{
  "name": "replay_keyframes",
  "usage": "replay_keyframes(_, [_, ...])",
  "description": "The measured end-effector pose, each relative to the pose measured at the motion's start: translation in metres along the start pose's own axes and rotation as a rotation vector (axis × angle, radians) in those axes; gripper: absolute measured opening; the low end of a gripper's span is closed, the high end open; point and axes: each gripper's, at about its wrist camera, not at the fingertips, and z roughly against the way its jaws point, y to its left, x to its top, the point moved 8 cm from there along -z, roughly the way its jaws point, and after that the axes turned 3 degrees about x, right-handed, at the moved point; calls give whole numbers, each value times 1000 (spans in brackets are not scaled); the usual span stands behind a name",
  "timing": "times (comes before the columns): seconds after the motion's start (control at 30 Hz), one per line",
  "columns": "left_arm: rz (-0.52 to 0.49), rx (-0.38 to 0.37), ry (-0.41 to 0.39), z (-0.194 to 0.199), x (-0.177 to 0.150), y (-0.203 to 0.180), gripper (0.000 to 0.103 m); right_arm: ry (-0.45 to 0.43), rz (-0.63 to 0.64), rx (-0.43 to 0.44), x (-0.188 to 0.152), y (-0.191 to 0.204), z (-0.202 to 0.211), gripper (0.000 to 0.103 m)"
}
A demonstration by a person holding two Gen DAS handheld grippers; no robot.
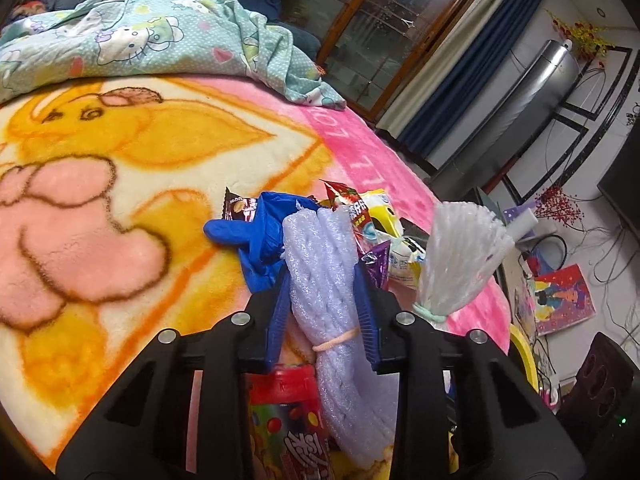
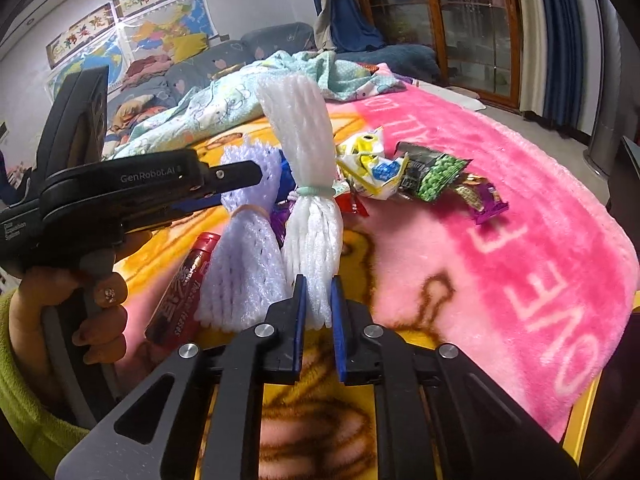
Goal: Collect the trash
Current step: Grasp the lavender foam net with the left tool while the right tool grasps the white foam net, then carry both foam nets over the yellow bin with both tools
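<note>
My left gripper (image 1: 325, 276) is shut on a lilac foam net bundle (image 1: 320, 264) tied with a tan band; it also shows in the right wrist view (image 2: 244, 264). My right gripper (image 2: 318, 280) is shut on a white foam net bundle (image 2: 308, 184) tied with a green band, held upright; it also shows in the left wrist view (image 1: 460, 256). On the blanket lie a blue glove (image 1: 248, 232), a red candy tube (image 2: 180, 292) (image 1: 288, 420) and several snack wrappers (image 2: 420, 176) (image 1: 372, 216).
A pink and yellow cartoon blanket (image 2: 500, 208) covers the surface. A crumpled teal quilt (image 1: 152, 36) lies at the far end. A sofa (image 2: 224, 60), glass doors (image 2: 472, 20) and a tall air conditioner (image 1: 520, 96) stand beyond. Clutter and cables lie on the floor at right (image 1: 560, 296).
</note>
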Motion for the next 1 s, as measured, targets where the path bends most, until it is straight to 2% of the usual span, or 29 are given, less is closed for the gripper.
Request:
replay_keyframes(0.23, [9, -55, -65, 22, 8, -11, 22, -57, -7, -31, 5, -11, 22, 12])
replay_keyframes(0.53, [-83, -93, -134, 49, 13, -50, 22, -95, -32, -60, 11, -26, 42, 12])
replay_keyframes(1.0, [-180, -145, -139, 56, -2, -96, 22, -137, -36, -144, 17, -57, 80, 12])
